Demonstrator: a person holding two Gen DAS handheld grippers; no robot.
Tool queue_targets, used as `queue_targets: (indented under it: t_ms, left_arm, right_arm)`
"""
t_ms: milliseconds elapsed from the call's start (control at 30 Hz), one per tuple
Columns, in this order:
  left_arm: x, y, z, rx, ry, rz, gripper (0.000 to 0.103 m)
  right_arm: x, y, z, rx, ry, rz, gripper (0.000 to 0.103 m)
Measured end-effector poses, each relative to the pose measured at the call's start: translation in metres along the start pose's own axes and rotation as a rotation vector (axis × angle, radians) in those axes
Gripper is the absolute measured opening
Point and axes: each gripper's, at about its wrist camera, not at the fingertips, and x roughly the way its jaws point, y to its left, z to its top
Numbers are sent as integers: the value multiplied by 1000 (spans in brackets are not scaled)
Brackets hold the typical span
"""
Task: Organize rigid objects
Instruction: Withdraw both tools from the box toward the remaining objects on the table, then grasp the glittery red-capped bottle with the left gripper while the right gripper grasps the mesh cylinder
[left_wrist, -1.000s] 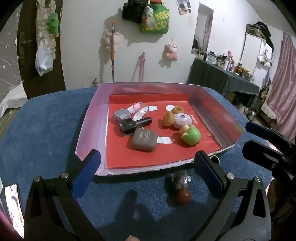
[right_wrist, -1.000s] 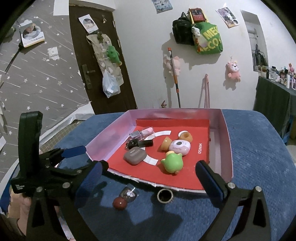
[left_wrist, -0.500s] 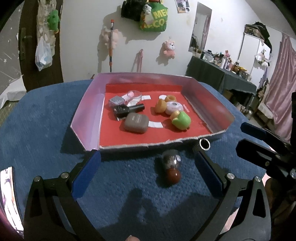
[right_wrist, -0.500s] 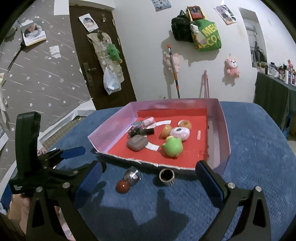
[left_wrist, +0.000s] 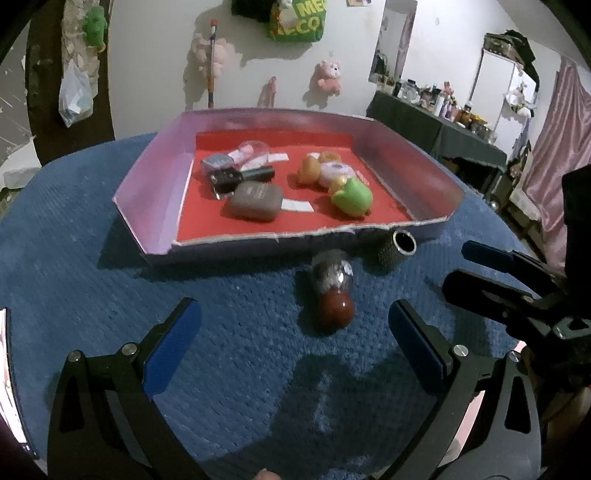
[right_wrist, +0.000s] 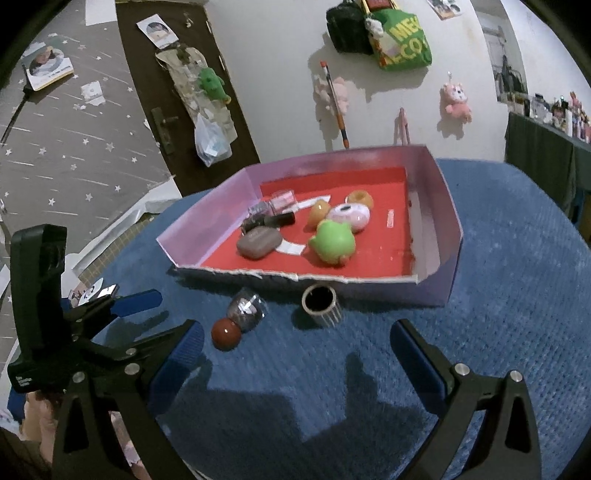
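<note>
Both hand-held grippers are held open and empty above the blue tabletop (left_wrist: 92, 229). A small bottle (left_wrist: 332, 291) lies outside the tray (left_wrist: 147, 184), red cap toward the left hand-held gripper (left_wrist: 295, 325), its long axis pointing at the tray; the left is judged nearer than the right hand-held gripper (right_wrist: 295, 343).

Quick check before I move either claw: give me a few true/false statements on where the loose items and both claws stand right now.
1. The red-capped bottle lies on the blue cloth, outside the tray. True.
2. The left claw is shut on that bottle. False: it is open and holds nothing.
3. The metal ring sits inside the tray. False: it stands on the cloth against the tray's front wall.
4. The green frog toy is in the tray. True.
5. The right claw grips the ring. False: it is open and empty.
</note>
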Motion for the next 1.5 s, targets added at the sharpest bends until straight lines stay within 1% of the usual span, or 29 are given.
queue_targets:
  t_ms: [67, 133, 167, 233, 300, 400, 433, 500, 533, 567, 600, 633, 667, 733, 933, 1067, 1133, 1200, 1300, 1500]
  left_arm:
    - [5, -1, -3, -3, 23, -7, 101]
    - [9, -2, -5, -3, 37, -5, 101]
    - [10, -3, -6, 3, 40, -3, 101]
    - [13, -6, -7, 14, 47, -11, 100]
    - [14, -9, -7, 23, 46, -15, 100]
    - [18, -13, -4, 37, 38, -2, 99]
    - [21, -13, -2, 35, 41, -4, 98]
    - [25, -13, 1, 29, 49, -8, 84]
    - [28, -12, 2, 26, 56, -9, 81]
    - [31, -12, 4, 22, 65, -13, 75]
    - [34, -11, 5, 20, 74, -22, 68]
    - [37, -11, 6, 17, 84, -30, 65]
    - [39, -11, 7, 15, 87, -33, 63]
    - [40, -10, 9, 17, 82, -31, 63]
    - [47, -12, 14, 19, 79, -28, 62]
    - [48, -15, 16, 27, 78, -18, 50]
    - [48, -14, 17, 21, 78, -34, 46]
    - [47, -11, 17, 8, 80, -60, 38]
    - [47, -9, 18, -10, 87, -105, 30]
    - [45, -10, 17, -8, 85, -107, 30]
  right_arm:
    - [3, -2, -3, 6, 13, -4, 101]
    - [8, -3, -5, 7, 27, -4, 95]
    - [9, -4, -5, 10, 32, -5, 93]
    - [13, -6, -6, 17, 40, -21, 85]
    - [17, -8, -6, 17, 51, -30, 80]
    - [21, -12, -4, 23, 60, -33, 75]
    - [22, -12, -3, 23, 62, -36, 73]
    - [26, -13, 0, 21, 68, -47, 69]
    - [28, -14, 2, 24, 75, -46, 66]
    - [30, -16, 3, 30, 83, -41, 63]
    - [32, -17, 5, 36, 89, -36, 58]
    - [35, -18, 7, 43, 97, -31, 54]
    - [37, -18, 8, 47, 101, -29, 52]
    - [41, -19, 10, 54, 106, -24, 48]
    - [52, -14, 13, 46, 123, -14, 43]
    - [57, -12, 15, 49, 131, -16, 38]
    - [59, -12, 16, 55, 137, -16, 35]
    - [60, -13, 16, 58, 138, -22, 33]
    - [61, -12, 17, 63, 140, -26, 32]
    - [56, -11, 18, 70, 134, -17, 31]
